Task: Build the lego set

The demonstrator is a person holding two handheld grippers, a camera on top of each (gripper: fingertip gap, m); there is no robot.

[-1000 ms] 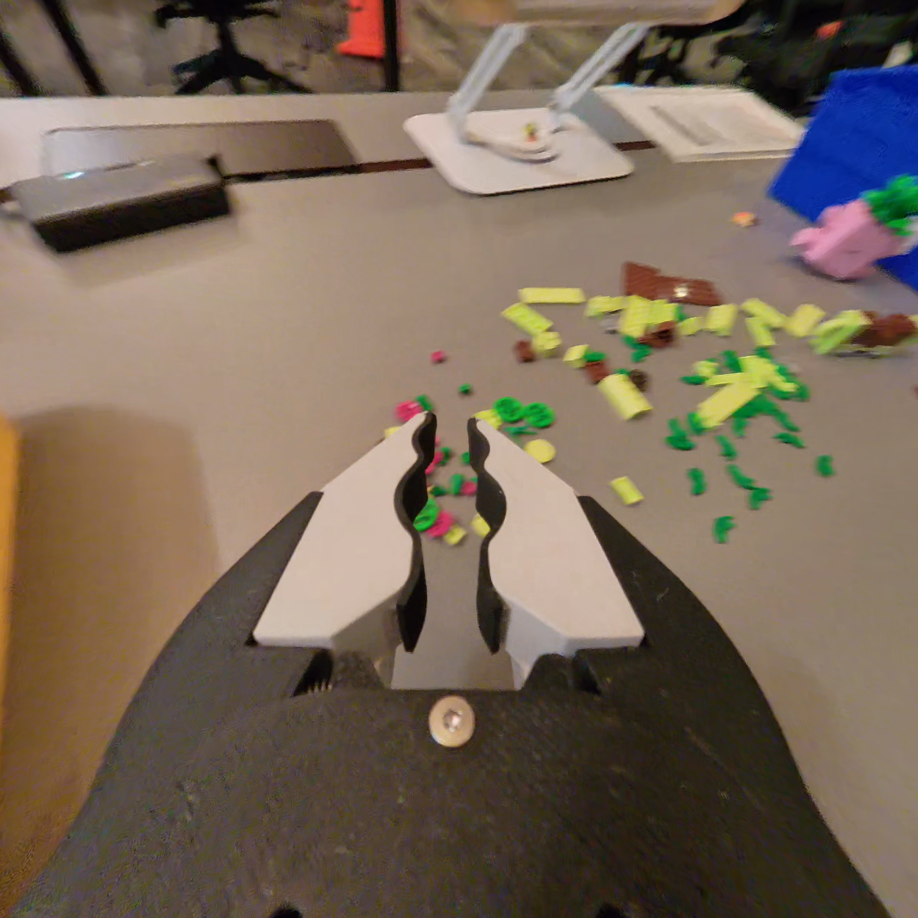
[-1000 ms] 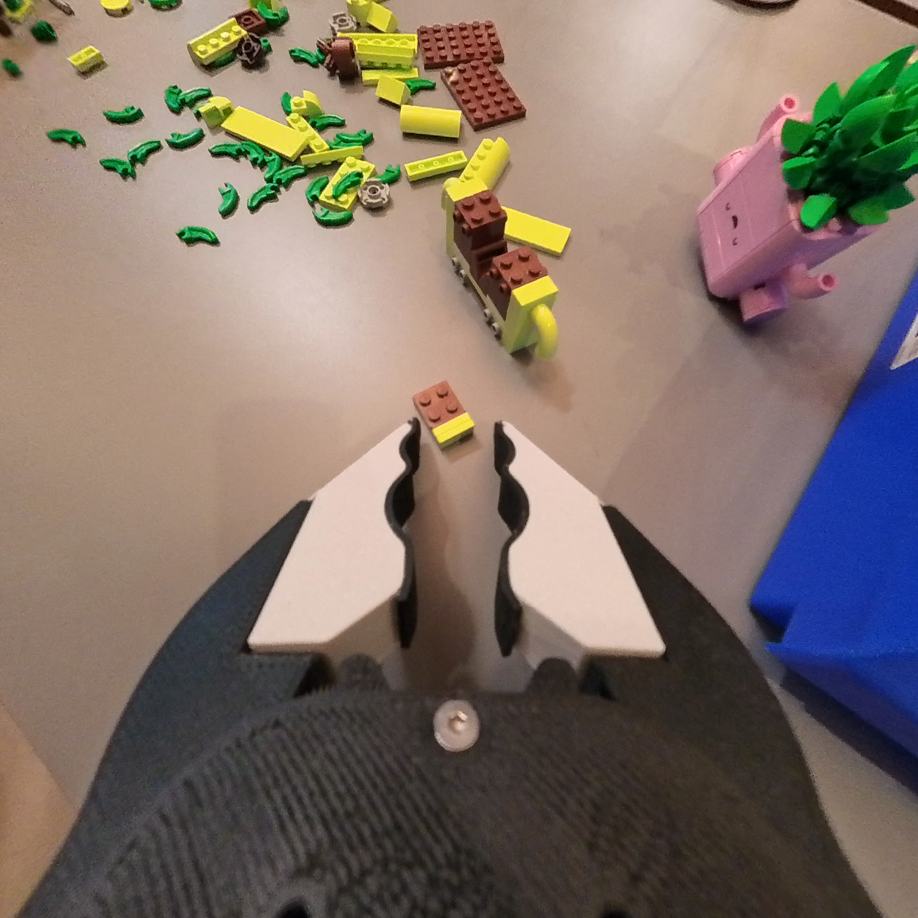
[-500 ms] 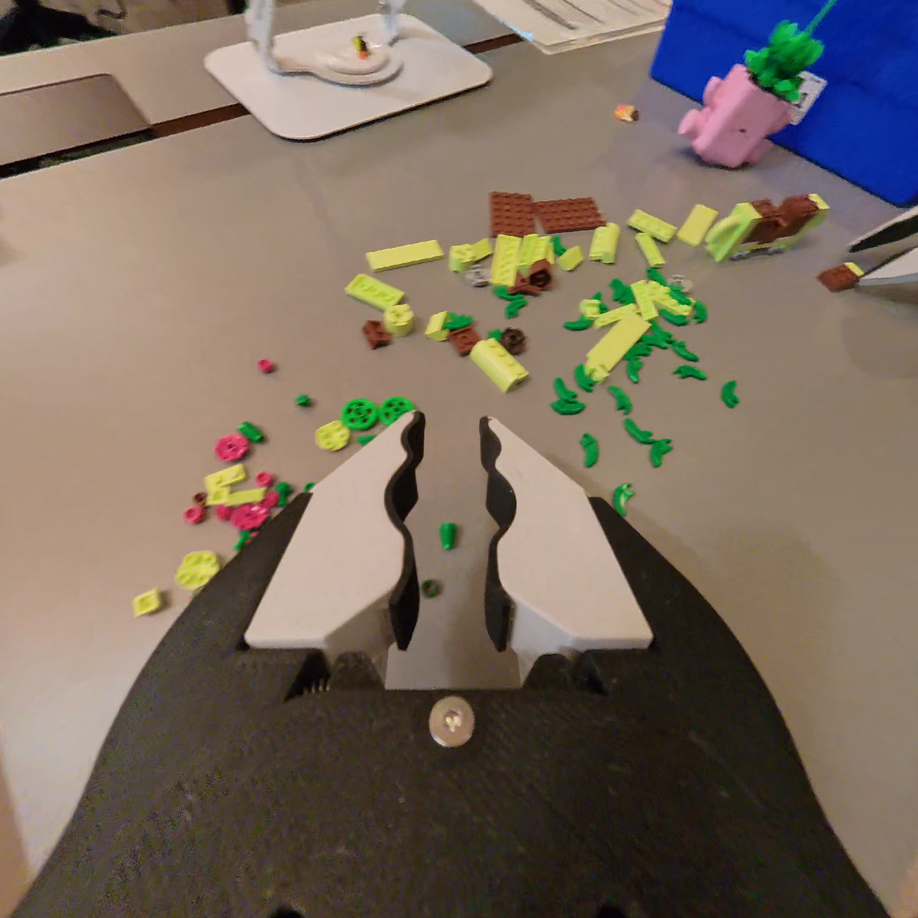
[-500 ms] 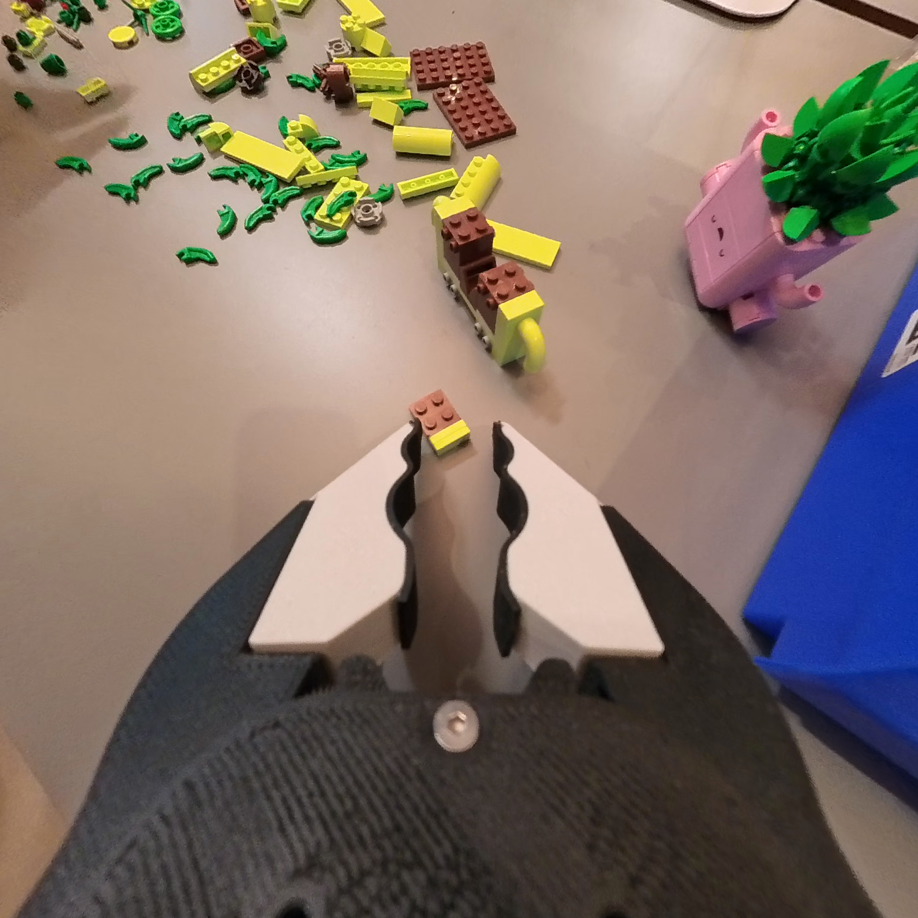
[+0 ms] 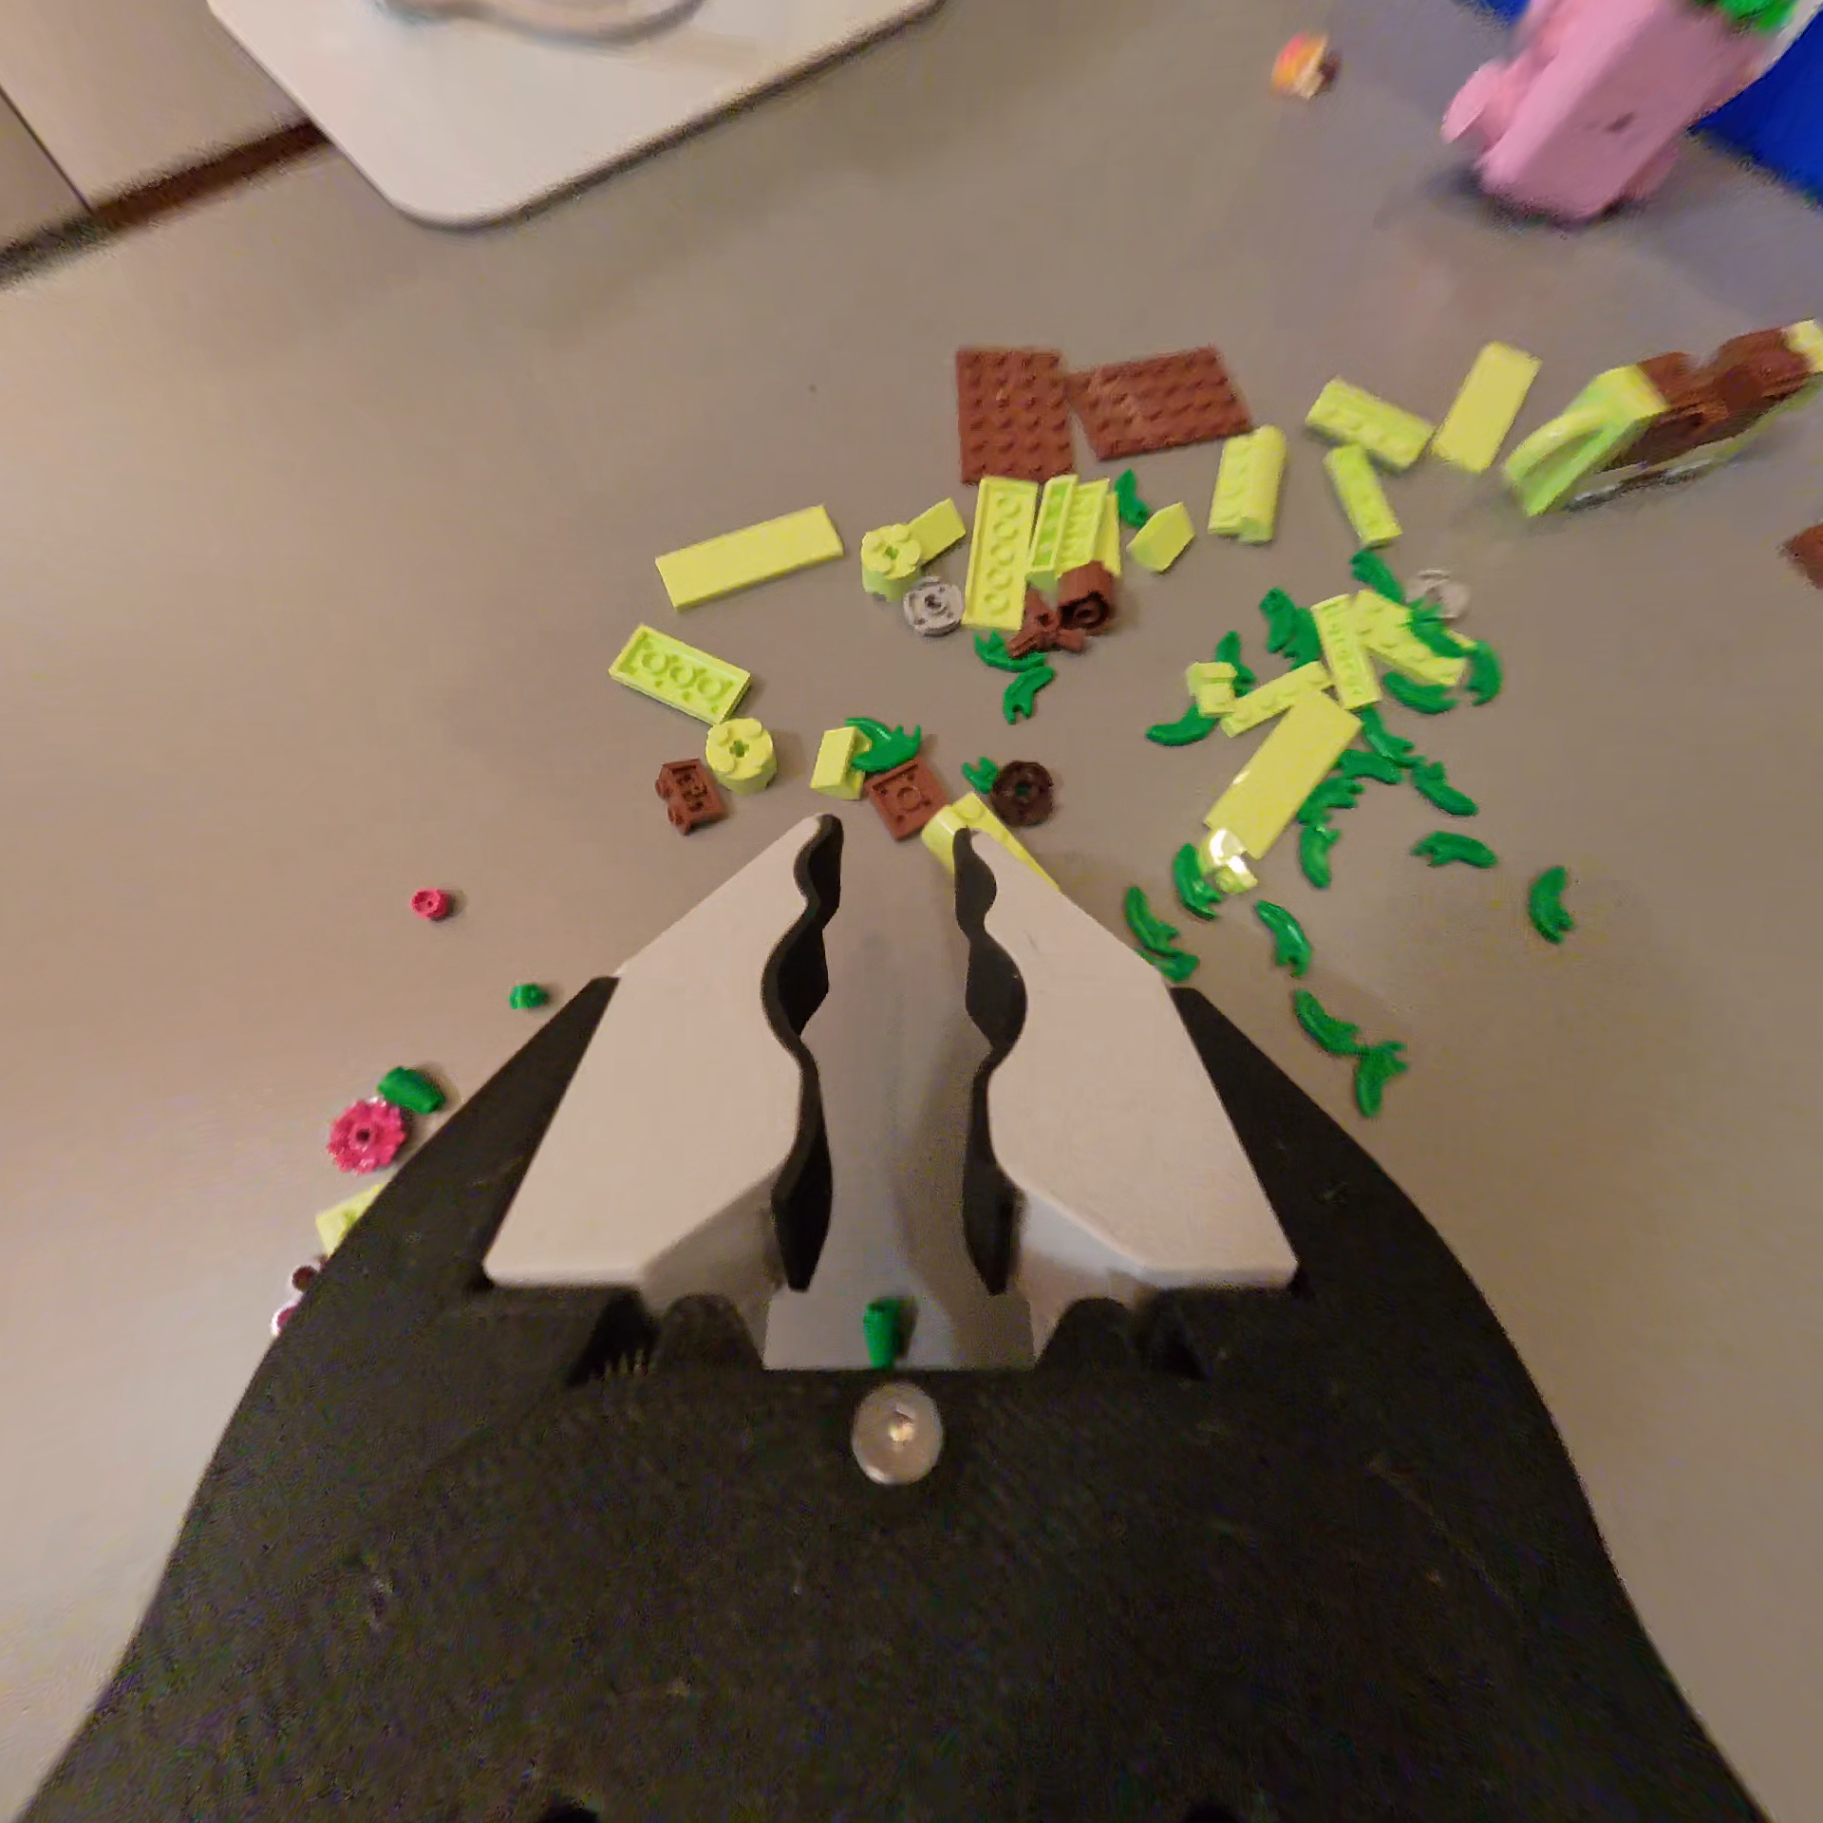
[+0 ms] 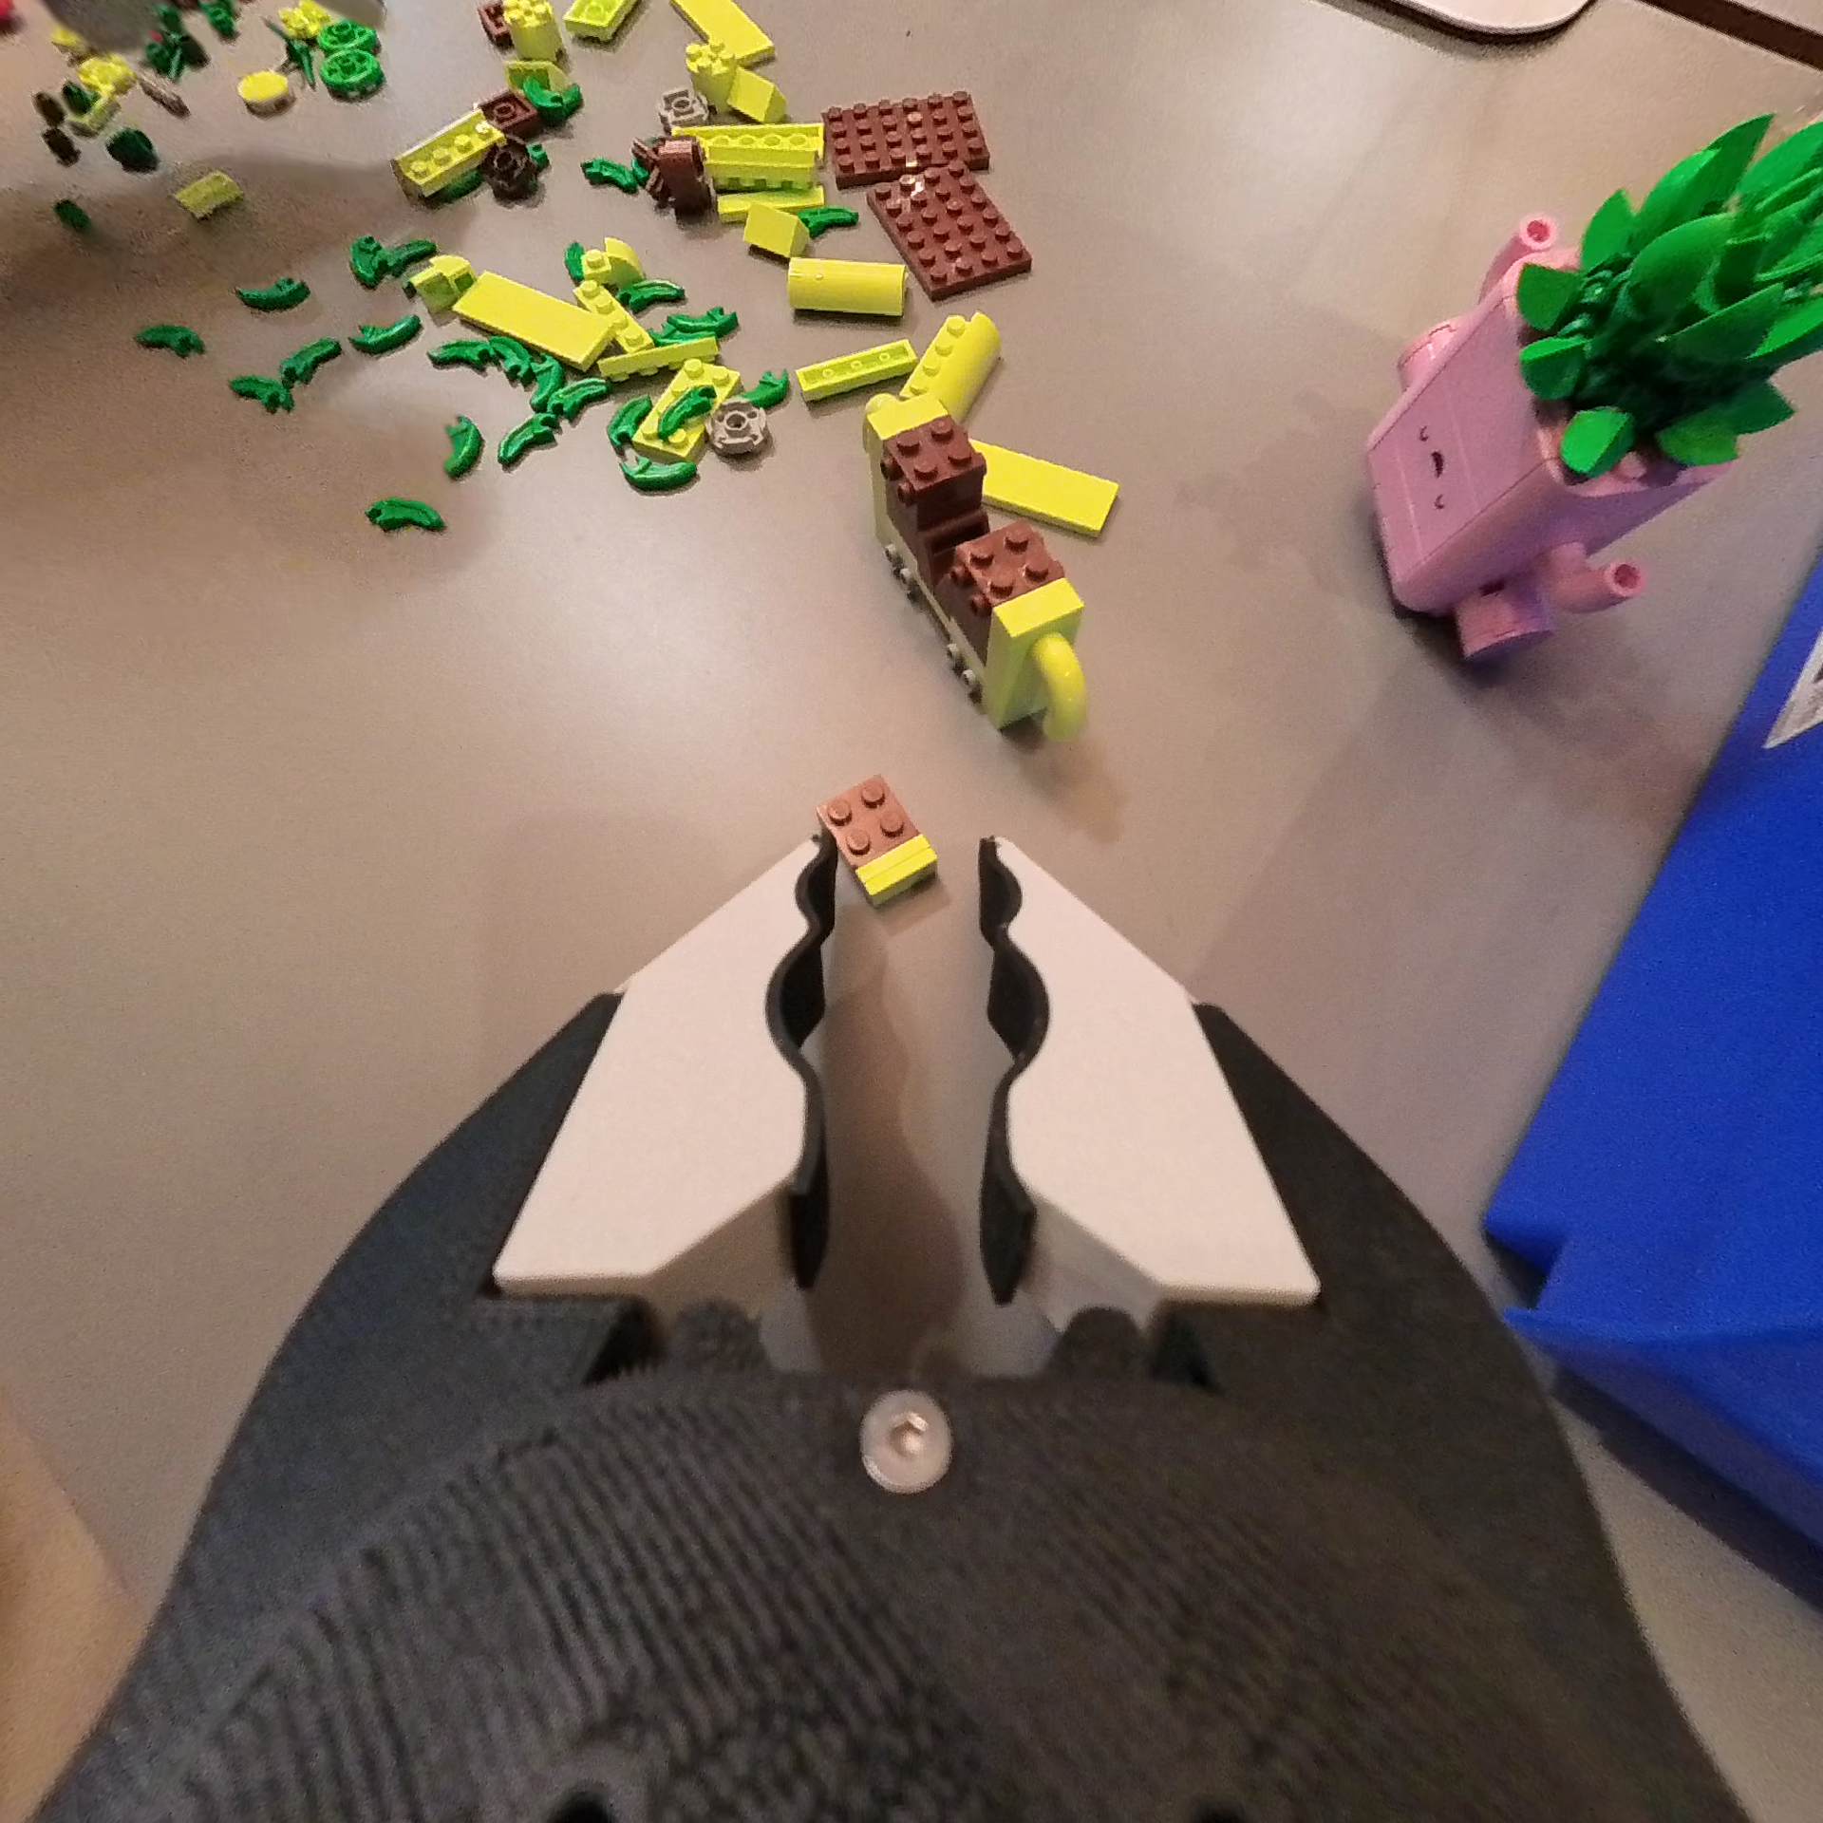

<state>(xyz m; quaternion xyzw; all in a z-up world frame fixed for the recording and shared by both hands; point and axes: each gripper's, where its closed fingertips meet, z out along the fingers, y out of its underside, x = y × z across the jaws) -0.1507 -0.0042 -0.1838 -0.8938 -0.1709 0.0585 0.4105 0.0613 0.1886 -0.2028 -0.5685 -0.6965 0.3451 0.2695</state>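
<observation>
Your left tool [image 5: 896, 838], parted and empty, has swept forward over the loose bricks [image 5: 1046, 552] at 12 o'clock; right tool [image 6: 906, 850], parted, still flanks the brown-and-lime piece [image 6: 876, 837], ungripped.

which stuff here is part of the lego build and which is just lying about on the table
Part of the build:
- small brown and lime piece by the open right tongs
- half-built lime and brown model
- two brown plates
- loose lime bricks and green leaf bits ahead of the open left tongs

Just lying about:
- finished pink planter
- blue box
- white stand base
</observation>
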